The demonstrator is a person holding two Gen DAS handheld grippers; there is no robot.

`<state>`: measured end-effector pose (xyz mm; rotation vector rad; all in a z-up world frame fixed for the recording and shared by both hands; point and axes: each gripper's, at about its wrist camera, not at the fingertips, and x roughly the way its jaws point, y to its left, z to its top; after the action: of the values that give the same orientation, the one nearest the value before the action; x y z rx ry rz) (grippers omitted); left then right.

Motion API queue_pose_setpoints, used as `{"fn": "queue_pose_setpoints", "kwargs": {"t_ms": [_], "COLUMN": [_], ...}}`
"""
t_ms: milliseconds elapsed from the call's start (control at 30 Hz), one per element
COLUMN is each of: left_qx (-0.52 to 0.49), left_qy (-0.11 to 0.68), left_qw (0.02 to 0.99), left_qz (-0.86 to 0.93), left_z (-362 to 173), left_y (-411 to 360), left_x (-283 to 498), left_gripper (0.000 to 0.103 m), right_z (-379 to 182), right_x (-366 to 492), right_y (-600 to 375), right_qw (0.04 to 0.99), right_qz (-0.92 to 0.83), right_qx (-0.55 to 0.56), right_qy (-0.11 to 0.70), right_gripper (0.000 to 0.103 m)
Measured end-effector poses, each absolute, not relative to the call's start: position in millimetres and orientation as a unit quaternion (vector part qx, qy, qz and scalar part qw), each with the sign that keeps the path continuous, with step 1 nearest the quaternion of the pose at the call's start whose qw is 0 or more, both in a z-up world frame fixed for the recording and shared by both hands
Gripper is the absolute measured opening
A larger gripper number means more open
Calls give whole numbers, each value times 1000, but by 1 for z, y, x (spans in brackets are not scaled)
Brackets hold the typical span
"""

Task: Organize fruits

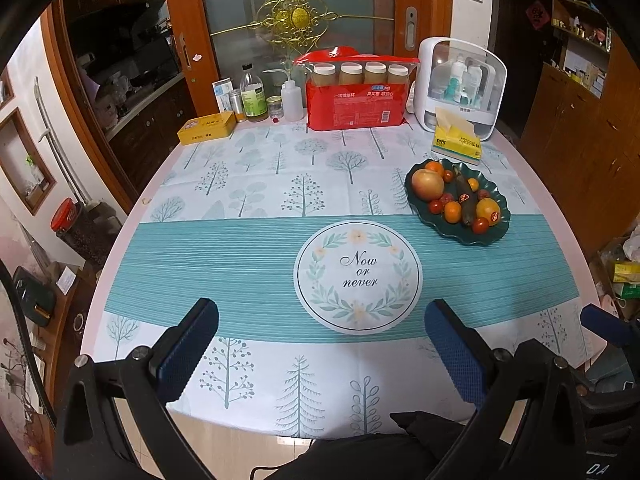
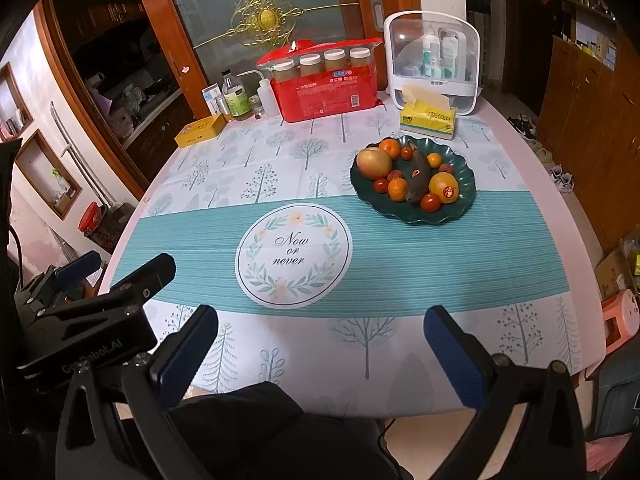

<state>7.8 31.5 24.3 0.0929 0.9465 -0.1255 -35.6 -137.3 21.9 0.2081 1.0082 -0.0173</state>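
A dark green scalloped plate stands at the right of the table, holding an apple, a dark banana, an orange with a sticker, small oranges and red fruits. My left gripper is open and empty above the table's near edge, far from the plate. My right gripper is open and empty, also at the near edge. The left gripper shows at the left of the right wrist view.
At the back of the table stand a red pack with jars, a white cosmetics box, a yellow tissue pack, bottles and a yellow tin. A round "Now or never" print marks the tablecloth.
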Motion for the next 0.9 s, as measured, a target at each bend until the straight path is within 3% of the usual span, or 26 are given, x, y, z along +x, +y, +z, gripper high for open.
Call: {"fn": "queue_pose_setpoints", "kwargs": {"t_ms": [900], "left_qx": [43], "left_qy": [457], "left_qw": [886], "left_qz": [-62], "left_z": [23], "left_y": [34], "left_x": [6], "left_gripper": [102], "right_z": [15], "right_x": [-40], "right_y": [-129], "right_qw": [870], "right_qz": [-15], "right_qx": [97], "right_qy": [483], "right_gripper": [103]}}
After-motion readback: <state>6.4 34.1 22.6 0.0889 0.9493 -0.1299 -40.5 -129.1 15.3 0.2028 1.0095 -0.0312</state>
